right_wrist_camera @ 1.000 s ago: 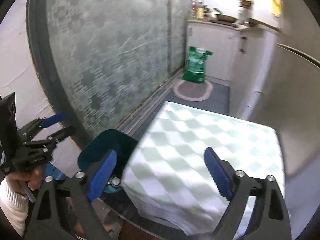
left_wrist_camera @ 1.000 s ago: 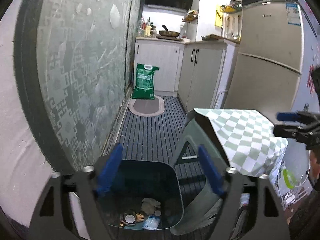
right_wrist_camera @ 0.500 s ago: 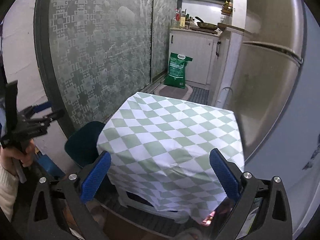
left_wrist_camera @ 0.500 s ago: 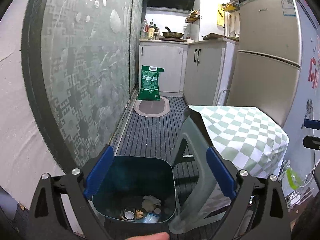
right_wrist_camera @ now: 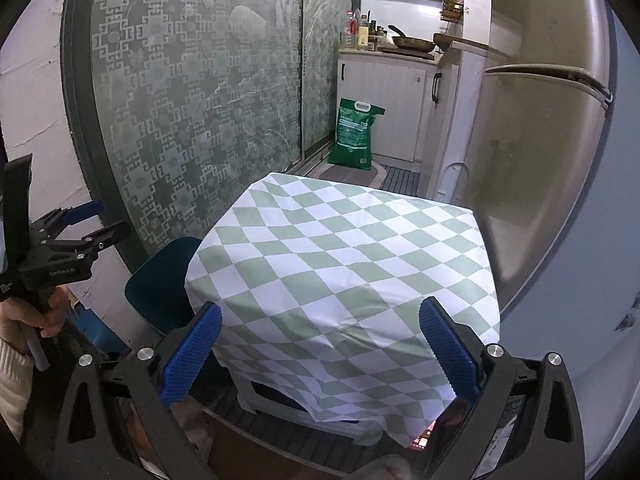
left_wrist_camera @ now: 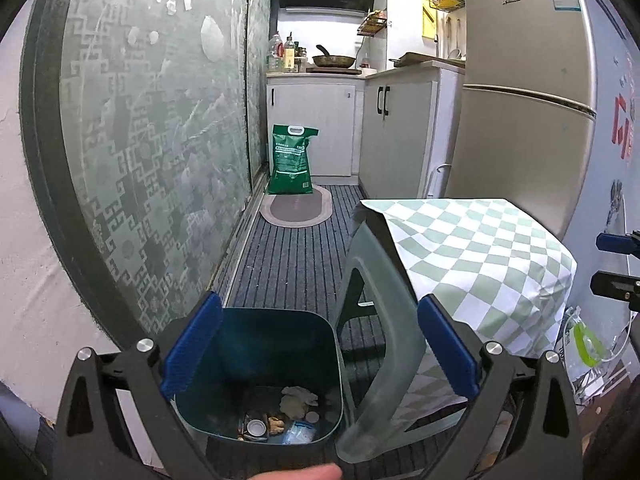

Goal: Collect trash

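- The trash bin [left_wrist_camera: 256, 376], dark teal and open-topped, stands on the striped floor mat [left_wrist_camera: 296, 256], just beside the stool [left_wrist_camera: 376, 320] on its glass-door side.
- Trash [left_wrist_camera: 280, 412] lies at the bin's bottom: a crumpled tissue, a white bottle cap, a clear wrapper and small scraps.
- The left gripper [left_wrist_camera: 320, 348] hovers above the bin, jaws spread wide and holding nothing.
- A green-and-white checkered cloth [right_wrist_camera: 348, 264] drapes the stool's top; nothing lies on the cloth.
- The right gripper [right_wrist_camera: 320, 352] hangs at the stool's near edge, jaws wide apart and empty.
- Past the stool, a green sack [left_wrist_camera: 291, 160] leans on the white cabinet; the fridge [left_wrist_camera: 524, 92] stands beside the stool, opposite the bin.
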`<control>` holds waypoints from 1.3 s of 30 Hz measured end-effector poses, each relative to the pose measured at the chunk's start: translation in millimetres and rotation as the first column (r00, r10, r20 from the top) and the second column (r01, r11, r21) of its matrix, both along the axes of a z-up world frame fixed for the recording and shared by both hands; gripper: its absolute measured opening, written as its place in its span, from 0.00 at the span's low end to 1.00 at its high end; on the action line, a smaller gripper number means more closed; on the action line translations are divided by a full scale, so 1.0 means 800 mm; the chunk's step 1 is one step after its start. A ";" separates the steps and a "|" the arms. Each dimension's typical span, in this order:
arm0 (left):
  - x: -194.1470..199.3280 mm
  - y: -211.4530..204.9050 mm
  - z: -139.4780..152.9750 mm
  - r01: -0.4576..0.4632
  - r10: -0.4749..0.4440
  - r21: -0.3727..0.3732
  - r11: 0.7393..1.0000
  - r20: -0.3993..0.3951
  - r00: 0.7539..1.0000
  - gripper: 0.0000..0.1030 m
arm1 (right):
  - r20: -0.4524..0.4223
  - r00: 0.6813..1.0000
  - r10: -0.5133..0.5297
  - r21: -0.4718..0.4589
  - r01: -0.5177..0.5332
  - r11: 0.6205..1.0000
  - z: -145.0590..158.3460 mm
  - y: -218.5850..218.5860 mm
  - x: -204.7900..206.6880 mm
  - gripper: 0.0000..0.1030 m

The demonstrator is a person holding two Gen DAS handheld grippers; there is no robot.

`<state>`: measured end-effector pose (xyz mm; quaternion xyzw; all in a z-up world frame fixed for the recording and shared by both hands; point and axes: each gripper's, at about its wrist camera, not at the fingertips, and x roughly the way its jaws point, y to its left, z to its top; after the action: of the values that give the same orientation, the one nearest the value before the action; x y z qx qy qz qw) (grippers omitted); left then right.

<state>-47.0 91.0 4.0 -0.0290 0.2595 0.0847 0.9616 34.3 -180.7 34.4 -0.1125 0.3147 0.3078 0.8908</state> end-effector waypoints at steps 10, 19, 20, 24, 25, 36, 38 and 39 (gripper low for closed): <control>-0.001 -0.004 0.004 0.015 -0.015 -0.014 1.000 0.004 1.000 0.97 | -0.007 1.000 0.010 0.002 -0.010 1.000 -0.001 0.004 -0.002 0.97; -0.002 -0.003 0.003 0.022 -0.022 -0.025 0.999 0.008 1.000 0.97 | -0.008 1.000 0.009 0.004 -0.009 1.000 -0.002 0.007 -0.002 0.97; -0.002 -0.004 0.003 0.023 -0.023 -0.024 0.999 0.008 1.000 0.97 | -0.008 1.000 0.008 0.003 -0.008 1.000 -0.001 0.006 -0.002 0.97; -0.003 -0.005 0.004 0.026 -0.026 -0.025 0.999 0.009 1.000 0.97 | -0.007 1.000 0.007 0.002 -0.007 1.000 -0.002 0.007 -0.002 0.97; -0.003 -0.005 0.004 0.024 -0.024 -0.024 0.999 0.009 1.000 0.97 | -0.007 1.000 0.007 0.002 -0.007 1.000 -0.002 0.008 -0.002 0.97; -0.004 -0.006 0.004 0.026 -0.026 -0.023 0.999 0.013 1.000 0.97 | -0.008 1.000 0.009 0.004 -0.009 1.000 -0.002 0.010 -0.003 0.97; -0.005 -0.006 0.004 0.026 -0.026 -0.024 0.999 0.012 1.000 0.97 | -0.007 1.000 0.008 0.003 -0.008 1.000 -0.002 0.010 -0.003 0.97; -0.005 -0.006 0.004 0.026 -0.025 -0.024 0.999 0.011 1.000 0.97 | -0.007 1.000 0.008 0.004 -0.008 1.000 -0.002 0.010 -0.004 0.97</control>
<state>-50.6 86.6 7.2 -0.0378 0.2555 0.0691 0.9636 31.5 -173.0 32.8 -0.1110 0.3165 0.3125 0.8887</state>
